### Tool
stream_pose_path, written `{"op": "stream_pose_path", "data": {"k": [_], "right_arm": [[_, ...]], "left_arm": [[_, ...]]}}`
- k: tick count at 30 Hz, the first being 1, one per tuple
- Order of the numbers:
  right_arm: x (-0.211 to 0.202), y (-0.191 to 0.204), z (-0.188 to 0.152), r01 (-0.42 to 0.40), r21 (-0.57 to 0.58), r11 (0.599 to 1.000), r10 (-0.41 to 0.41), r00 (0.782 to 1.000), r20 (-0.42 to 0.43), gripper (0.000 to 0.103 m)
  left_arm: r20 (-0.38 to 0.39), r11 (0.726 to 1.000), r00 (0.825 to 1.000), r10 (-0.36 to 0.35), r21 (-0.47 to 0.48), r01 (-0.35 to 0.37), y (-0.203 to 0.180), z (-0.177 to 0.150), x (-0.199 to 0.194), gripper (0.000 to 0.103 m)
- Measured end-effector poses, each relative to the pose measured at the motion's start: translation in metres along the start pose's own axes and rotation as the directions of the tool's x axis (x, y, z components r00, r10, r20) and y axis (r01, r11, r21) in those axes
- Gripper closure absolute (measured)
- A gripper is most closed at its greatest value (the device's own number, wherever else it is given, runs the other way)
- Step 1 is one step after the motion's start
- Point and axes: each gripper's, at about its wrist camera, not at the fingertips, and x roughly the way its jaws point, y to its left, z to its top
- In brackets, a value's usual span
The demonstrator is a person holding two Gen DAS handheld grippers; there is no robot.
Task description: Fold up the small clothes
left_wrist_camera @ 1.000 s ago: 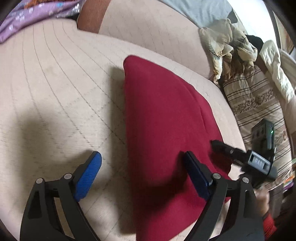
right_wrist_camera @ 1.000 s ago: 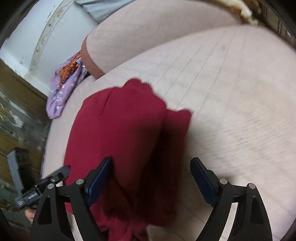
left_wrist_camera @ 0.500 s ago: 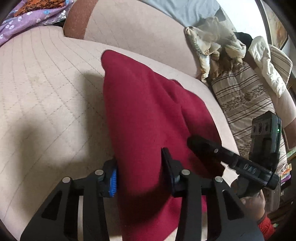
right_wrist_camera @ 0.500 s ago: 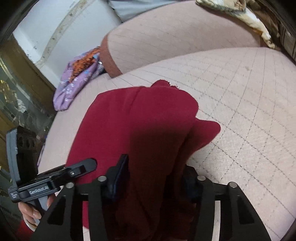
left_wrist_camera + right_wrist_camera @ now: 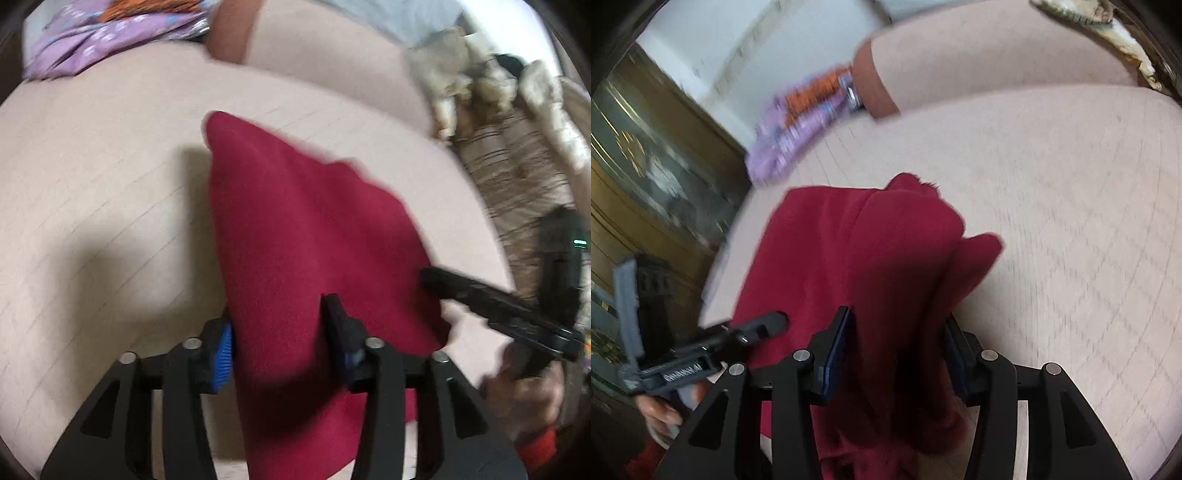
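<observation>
A dark red garment (image 5: 303, 229) lies folded lengthwise on a beige quilted sofa seat (image 5: 92, 184). My left gripper (image 5: 280, 339) has the garment's near left edge bunched between its pads. Its jaws are opening slightly, and the blue pad still presses on the cloth. In the right wrist view the red garment (image 5: 886, 251) hangs in thick folds from my right gripper (image 5: 897, 347), which is shut on its near right edge. Each view shows the other gripper beside the cloth: the right gripper (image 5: 498, 306) and the left gripper (image 5: 713, 350). Both views are blurred.
A purple floral cloth (image 5: 110, 33) lies at the seat's far left corner by the backrest (image 5: 332, 74). Cream clothes (image 5: 480, 85) are piled on a striped cushion (image 5: 517, 184) to the right. A wooden cabinet with glass (image 5: 646, 147) stands beyond the sofa's left end.
Both grippers went from wide open over the garment to clamped on its near edge. They have since moved and lifted that edge, so the cloth bunches between the pads.
</observation>
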Motion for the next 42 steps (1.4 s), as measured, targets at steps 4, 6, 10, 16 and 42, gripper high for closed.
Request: {"op": "stream_pose_path", "data": {"k": [4,6,10,16,42], "right_arm": [[-0.025,0.008,-0.015,0.038,-0.054,0.998,-0.035,0.998,0.057,0.053],[-0.040,0.018,-0.019,0.023,-0.076,0.997,-0.017,0.996,0.084,0.053],[-0.052,0.048,-0.030,0.008,-0.187,0.982,0.016,0.992,0.125,0.053],[-0.008,0.069,-0.060,0.184,-0.279,0.942,-0.164,0.982,0.096,0.057],[-0.069,0.082,-0.058,0.226,-0.188,0.956,-0.174,0.951,0.257,0.020]], "left_arm": [[0.096,0.998,0.994,0.057,0.004,-0.058,0.004,-0.010,-0.016,0.036],[0.139,0.994,0.985,0.101,0.015,-0.104,0.001,-0.012,-0.022,0.033],[0.194,0.980,0.964,0.183,0.041,-0.194,-0.004,-0.020,-0.032,0.029],[0.269,0.963,0.931,0.245,0.041,-0.265,-0.011,-0.035,-0.050,0.029],[0.427,0.955,0.865,0.263,0.011,-0.296,-0.031,-0.053,-0.099,0.020]]}}
